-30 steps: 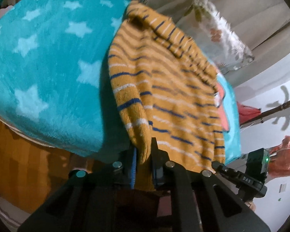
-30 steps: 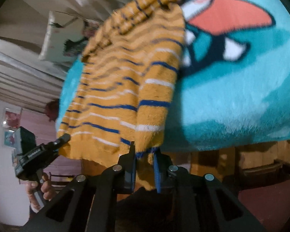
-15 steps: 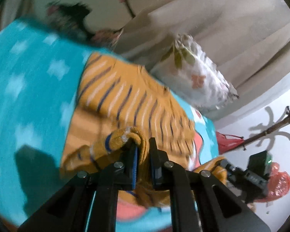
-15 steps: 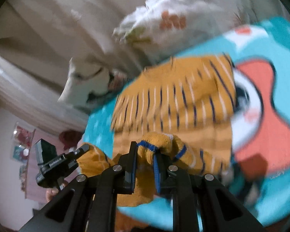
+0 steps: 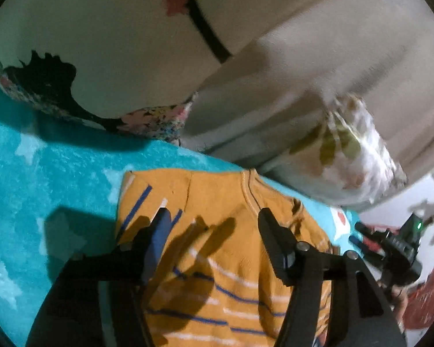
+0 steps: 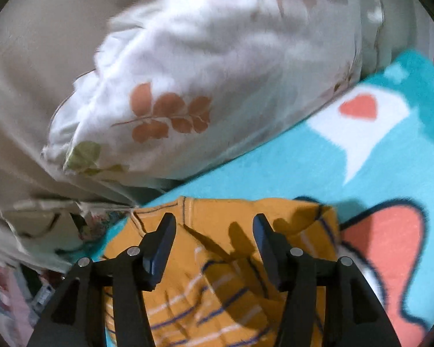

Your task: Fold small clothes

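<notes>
A small mustard-yellow sweater [image 5: 217,202] with blue and white stripes lies folded over on a teal blanket [image 5: 58,179]. My left gripper [image 5: 212,217] is open and empty just above its left part. My right gripper [image 6: 214,222] is open and empty above the sweater's [image 6: 217,274] right part near the neckline. The right gripper also shows at the right edge of the left wrist view [image 5: 396,243].
A white leaf-print pillow [image 6: 217,72] lies just behind the sweater, and a floral pillow [image 5: 101,43] to the left. A beige curtain [image 5: 318,57] hangs behind. The blanket carries a red and white cartoon print [image 6: 384,245] on the right.
Both grippers carried the sweater's lower hem up and forward over its body, then opened and let it go. The sweater now lies folded on the blanket.
</notes>
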Available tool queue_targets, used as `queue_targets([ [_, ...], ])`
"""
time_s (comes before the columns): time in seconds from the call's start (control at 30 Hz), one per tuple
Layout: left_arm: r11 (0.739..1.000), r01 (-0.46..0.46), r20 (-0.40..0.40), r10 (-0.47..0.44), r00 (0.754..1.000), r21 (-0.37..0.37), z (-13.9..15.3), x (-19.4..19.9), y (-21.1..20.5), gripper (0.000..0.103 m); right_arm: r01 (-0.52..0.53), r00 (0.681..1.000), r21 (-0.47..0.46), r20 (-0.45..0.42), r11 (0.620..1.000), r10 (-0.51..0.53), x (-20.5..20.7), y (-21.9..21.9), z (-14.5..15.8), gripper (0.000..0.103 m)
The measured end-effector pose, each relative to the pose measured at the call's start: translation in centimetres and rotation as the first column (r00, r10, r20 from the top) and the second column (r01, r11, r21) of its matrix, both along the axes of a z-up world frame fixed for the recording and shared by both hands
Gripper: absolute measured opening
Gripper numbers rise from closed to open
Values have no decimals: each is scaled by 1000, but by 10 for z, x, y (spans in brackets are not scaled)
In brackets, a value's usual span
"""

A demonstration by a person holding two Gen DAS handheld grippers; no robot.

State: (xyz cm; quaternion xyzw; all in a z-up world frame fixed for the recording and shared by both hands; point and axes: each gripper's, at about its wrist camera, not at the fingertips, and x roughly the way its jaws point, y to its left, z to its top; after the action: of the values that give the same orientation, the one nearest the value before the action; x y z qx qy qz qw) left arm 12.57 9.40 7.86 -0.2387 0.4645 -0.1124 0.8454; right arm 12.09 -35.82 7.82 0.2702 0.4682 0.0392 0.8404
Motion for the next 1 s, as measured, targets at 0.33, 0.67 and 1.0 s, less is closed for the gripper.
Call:
queue_targets([
  [0.33,952,233,-104,-216,971,197,-45,15,-36,74,-296,955,-379,-146,877,259,7,83,-41,71],
  [0.67,944,189,-73,-175,982,271,-24,31,-31,8,-156,987,-270,-74,950,141,25,51,-14,7],
  [1.0,977,72,-123,-48,991,200,-44,33,-14,58,-213,972,-478,-194,852,134,33,63,-50,37],
])
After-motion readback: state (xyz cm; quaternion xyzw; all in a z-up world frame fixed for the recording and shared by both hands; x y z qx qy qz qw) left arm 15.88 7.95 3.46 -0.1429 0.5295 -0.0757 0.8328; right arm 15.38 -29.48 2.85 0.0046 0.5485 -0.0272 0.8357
